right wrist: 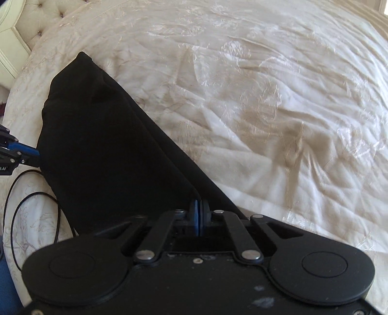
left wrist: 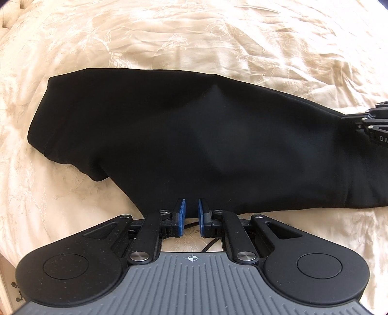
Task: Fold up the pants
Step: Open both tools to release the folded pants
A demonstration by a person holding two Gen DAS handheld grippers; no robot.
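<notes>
Black pants [left wrist: 181,135] lie folded lengthwise on a cream bedspread [left wrist: 218,43], with one end at the left. My left gripper [left wrist: 191,208] meets their near edge, its blue pads close together with black fabric between the tips. In the right wrist view the pants [right wrist: 109,150] run from the upper left down to my right gripper [right wrist: 199,212]. Its blue pads are pressed together on a ridge of the cloth. The left gripper [right wrist: 36,155] pinches the pants' left edge there. In the left wrist view the right gripper [left wrist: 356,122] holds the pants' right end.
The wrinkled bedspread [right wrist: 266,109] stretches far beyond the pants. A tufted headboard [right wrist: 36,21] stands at the upper left. A thin black cable [right wrist: 14,193] loops on the bed beside the left gripper.
</notes>
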